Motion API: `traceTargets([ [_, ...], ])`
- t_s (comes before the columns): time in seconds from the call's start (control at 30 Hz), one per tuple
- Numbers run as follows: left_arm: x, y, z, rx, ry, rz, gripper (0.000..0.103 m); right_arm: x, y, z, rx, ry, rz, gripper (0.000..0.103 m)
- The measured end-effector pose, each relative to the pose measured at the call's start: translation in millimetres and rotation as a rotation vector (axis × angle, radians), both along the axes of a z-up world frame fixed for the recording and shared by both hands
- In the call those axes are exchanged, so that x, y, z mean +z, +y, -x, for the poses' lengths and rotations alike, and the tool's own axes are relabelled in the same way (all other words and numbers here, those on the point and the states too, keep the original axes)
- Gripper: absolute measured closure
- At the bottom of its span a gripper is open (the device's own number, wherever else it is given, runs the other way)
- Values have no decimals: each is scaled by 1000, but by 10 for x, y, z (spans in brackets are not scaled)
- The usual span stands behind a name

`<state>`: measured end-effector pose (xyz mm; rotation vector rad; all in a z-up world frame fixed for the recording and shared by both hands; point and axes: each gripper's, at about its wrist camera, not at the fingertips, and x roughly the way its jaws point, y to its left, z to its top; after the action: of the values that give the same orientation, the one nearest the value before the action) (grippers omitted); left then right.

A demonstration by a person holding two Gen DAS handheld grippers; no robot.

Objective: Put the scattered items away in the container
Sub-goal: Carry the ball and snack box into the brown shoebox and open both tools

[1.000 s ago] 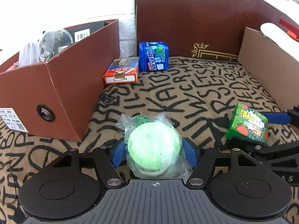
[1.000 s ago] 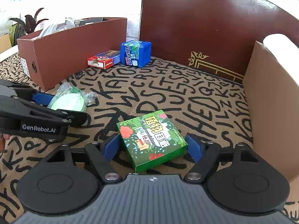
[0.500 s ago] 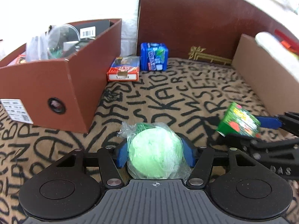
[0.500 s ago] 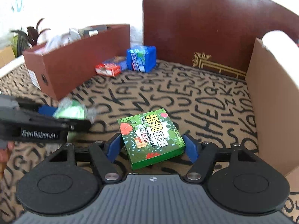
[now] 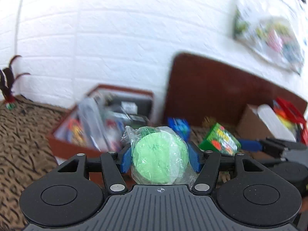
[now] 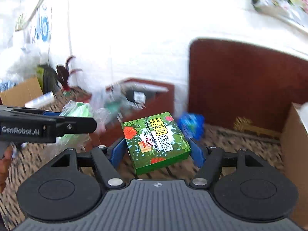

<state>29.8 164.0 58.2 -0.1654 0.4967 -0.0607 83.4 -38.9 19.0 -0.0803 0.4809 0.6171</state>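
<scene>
Above tabletop: both items airborne, none binned yet
Left claw: clamped on bagged green puck
Right claw: gripping green card box
Left to do: brown box drop-off; blue pack remains

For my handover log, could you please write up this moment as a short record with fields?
left claw: shut on the green wrapped disc, lifted off the surface
right claw: shut on the green printed box, lifted and tilted
container: brown box, already holding assorted items, blurred
left to tidy: blue packet on the patterned cloth
other: cardboard box at the right
image quality: motion blur in both views
</scene>
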Motion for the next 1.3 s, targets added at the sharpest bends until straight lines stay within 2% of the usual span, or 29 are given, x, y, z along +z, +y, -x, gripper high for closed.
traceTargets([
  [0.1,101,224,-222,44,-9,16,43,140,290,-135,18,-25,-15,28],
  [0.23,123,450,-520,64,11,36,43,185,722,-306,49,-81,36,28],
  [0.33,78,604,-670,97,22,22,43,107,993,-424,62,-90,80,28],
  [0.43,-1,828,-760,118,44,41,43,7,1198,-513,82,-88,104,28],
  [0.53,-102,984,-810,122,63,20,43,-88,1349,-560,108,-84,126,28],
  [0.8,-363,1202,-873,136,120,34,42,-319,1535,-620,142,-20,153,28],
  [1.07,-442,1242,-992,149,121,48,42,-350,1584,-630,126,-33,180,26],
  [1.1,-445,1237,-994,149,121,48,42,-356,1582,-627,125,-37,184,23],
  [1.13,-445,1233,-987,149,121,48,30,-357,1576,-615,124,-42,187,19],
  [1.17,-442,1227,-966,144,116,50,28,-349,1563,-590,126,-52,184,17],
  [1.23,-423,1214,-898,143,100,46,15,-332,1548,-536,128,-67,186,12],
  [1.3,-383,1199,-812,137,71,50,7,-323,1538,-490,129,-79,192,8],
])
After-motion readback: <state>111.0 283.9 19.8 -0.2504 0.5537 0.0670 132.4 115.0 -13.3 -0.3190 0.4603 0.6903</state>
